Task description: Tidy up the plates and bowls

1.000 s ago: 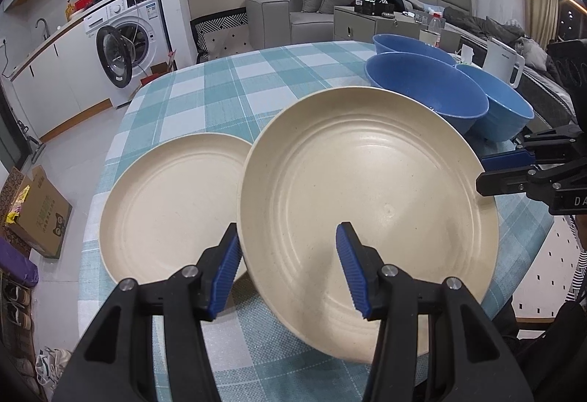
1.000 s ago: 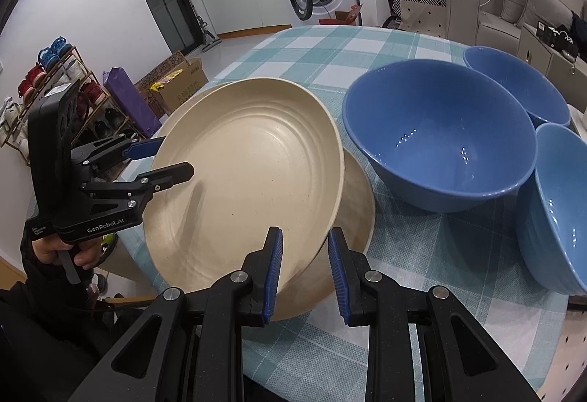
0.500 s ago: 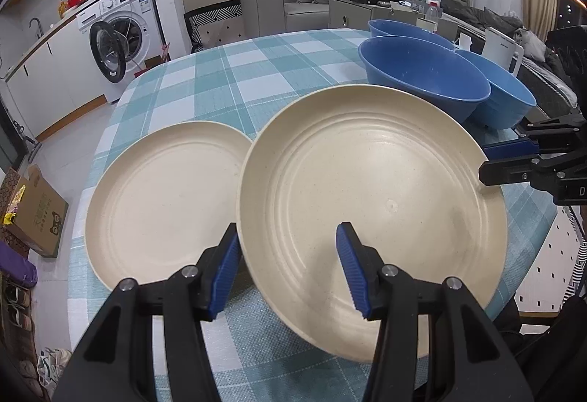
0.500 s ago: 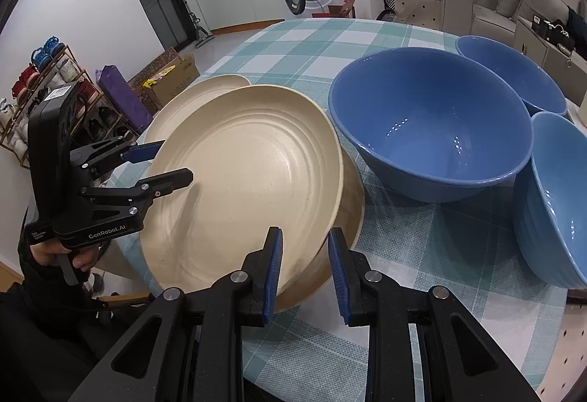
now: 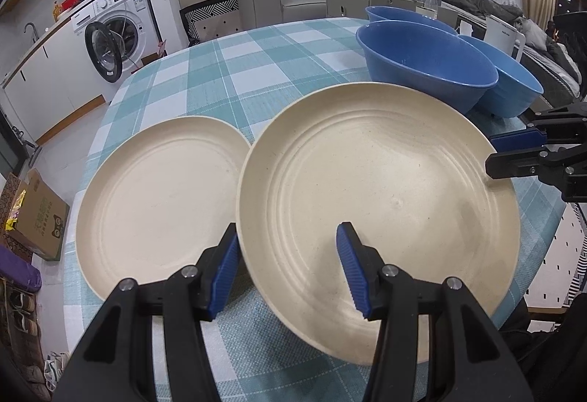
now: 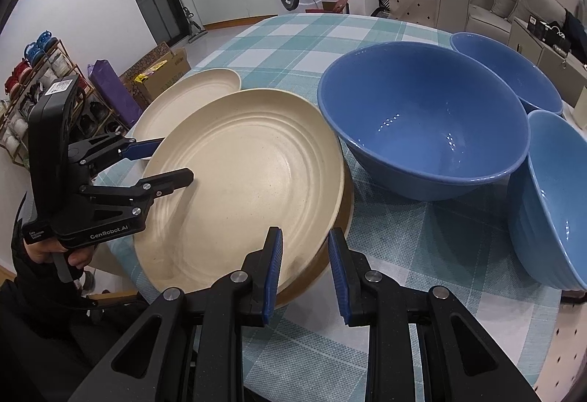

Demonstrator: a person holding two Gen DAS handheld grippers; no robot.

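Note:
A large cream plate [image 5: 378, 182] [image 6: 242, 182] hangs tilted over the checked table, held from two sides. My left gripper [image 5: 286, 233] [image 6: 176, 160] is shut on its near-left rim, one pad under the edge and one on the inner face. My right gripper [image 6: 304, 232] [image 5: 491, 155] is shut on the opposite rim. A darker cream plate [image 6: 335, 237] lies right beneath it. Another cream plate [image 5: 157, 189] [image 6: 190, 94] lies flat beside them. Three blue bowls [image 6: 422, 130] [image 6: 506, 72] [image 6: 554, 200] stand close together past the plates.
The teal checked tablecloth [image 5: 238, 72] covers a round table whose edge runs just under both grippers. A cardboard box [image 5: 36, 218] and shoes sit on the floor to the left. A washing machine [image 5: 113, 35] and a sofa stand further off.
The held plate has tipped flatter and come down closer to the plate beneath it. Both grippers kept their grip on its rim.

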